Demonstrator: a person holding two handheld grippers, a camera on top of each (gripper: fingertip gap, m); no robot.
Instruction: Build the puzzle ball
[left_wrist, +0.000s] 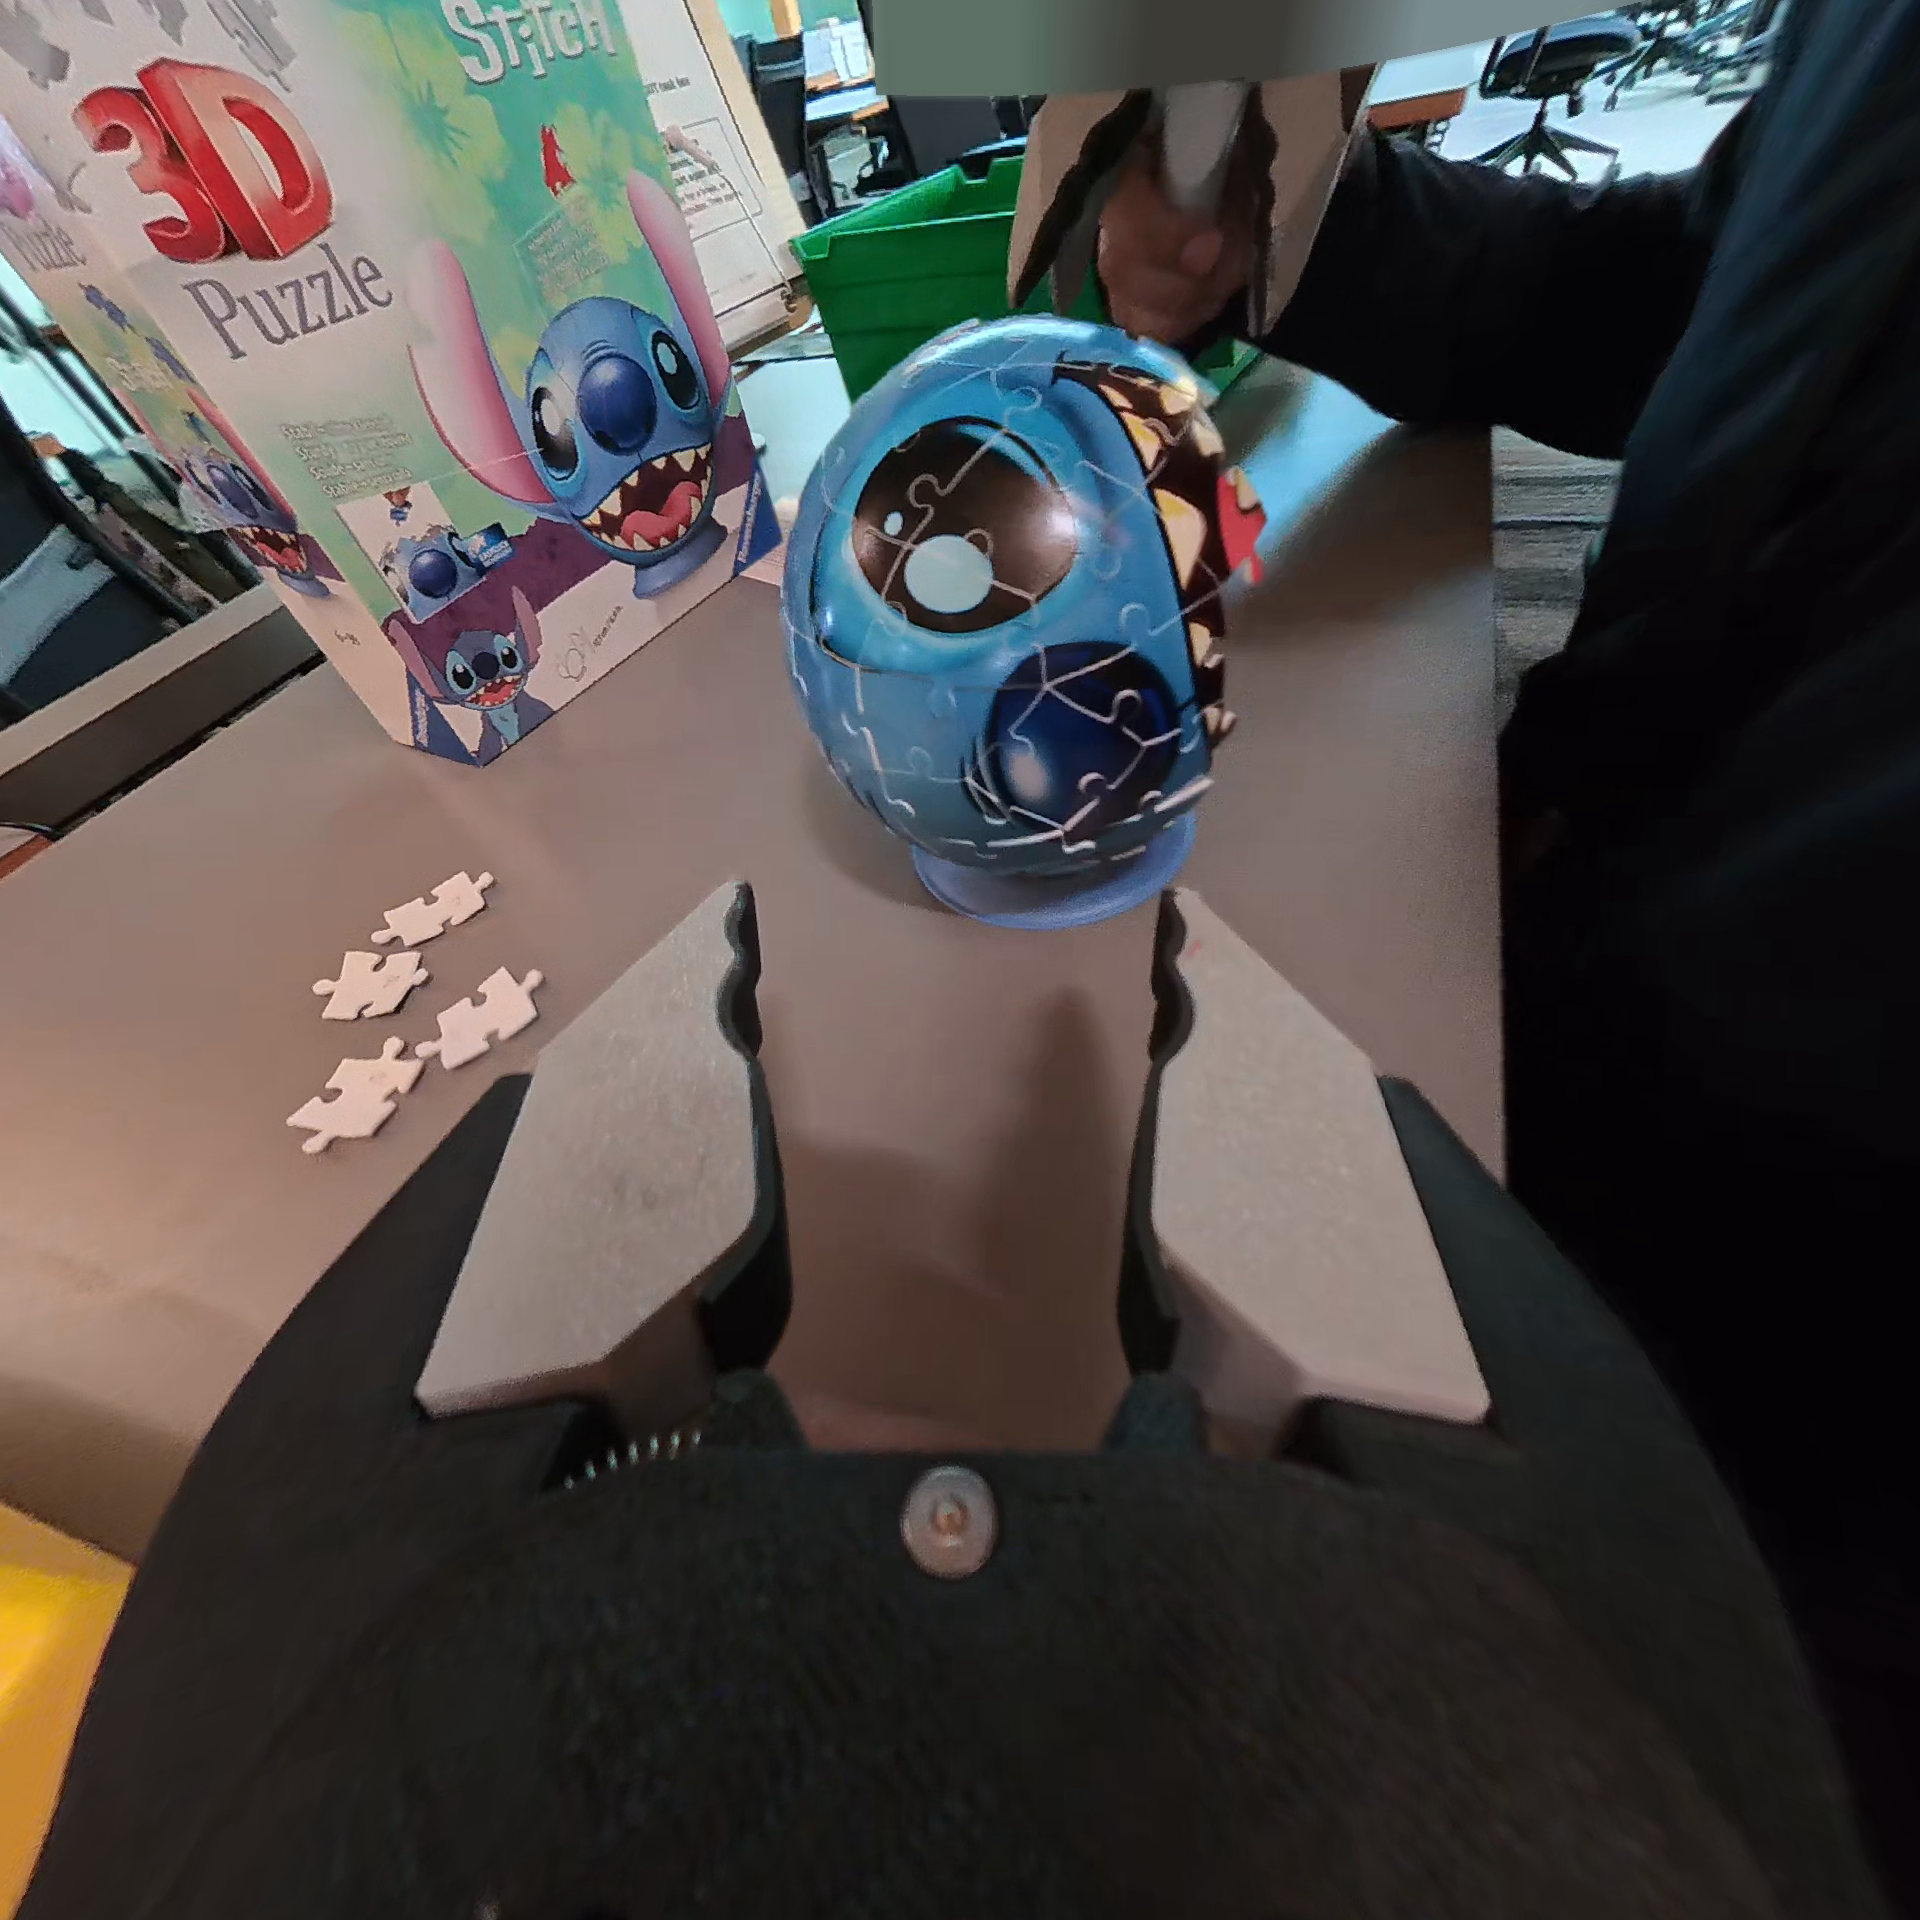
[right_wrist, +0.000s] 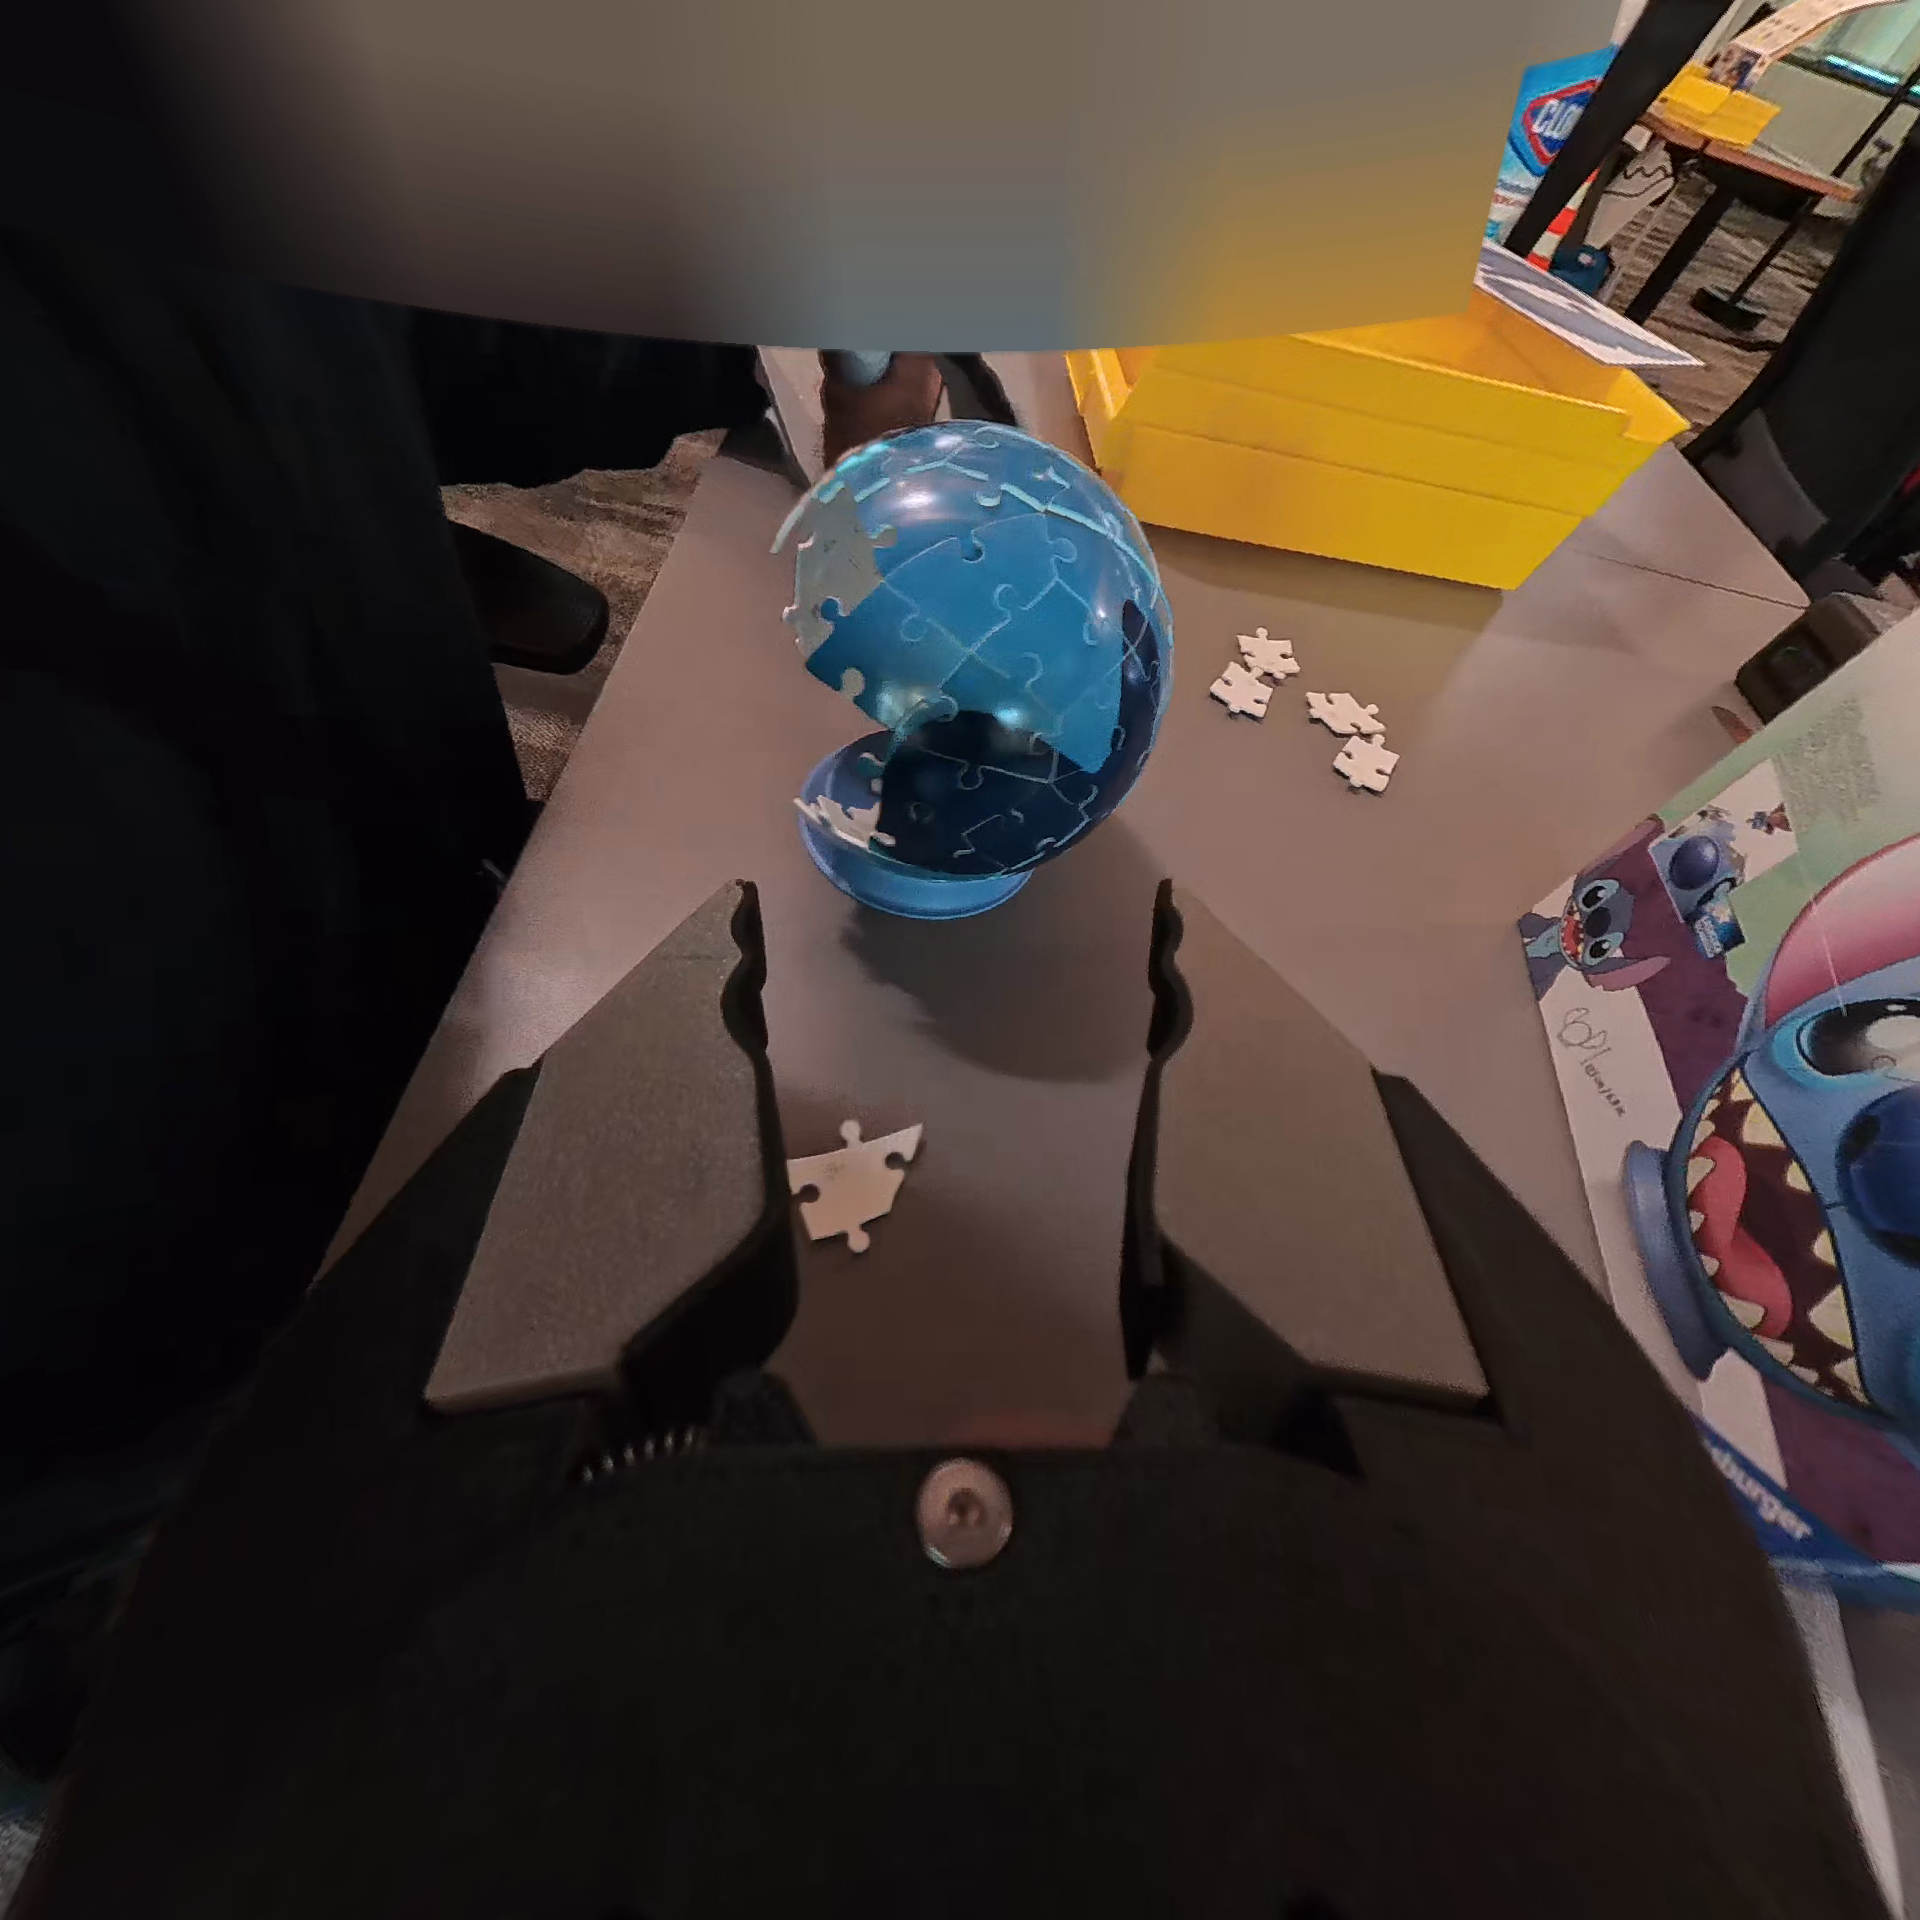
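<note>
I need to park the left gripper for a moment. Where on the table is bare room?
Free: the grey table between the four loose pieces and the puzzle ball, in front of the puzzle box. Crowded: the ball's far side, where a single piece lies under the right gripper.

Puzzle ball (left_wrist: 1003, 613) seated on its round stand (left_wrist: 1049, 883), on the table (left_wrist: 623, 831). Puzzle box (left_wrist: 416, 343) standing far left of it, four loose pieces (left_wrist: 416, 1003) lying near left. Single piece (right_wrist: 852, 1184) lying near, between the right claw's fingers (right_wrist: 623, 1143). Yellow bin (right_wrist: 1371, 457) far right.
</note>
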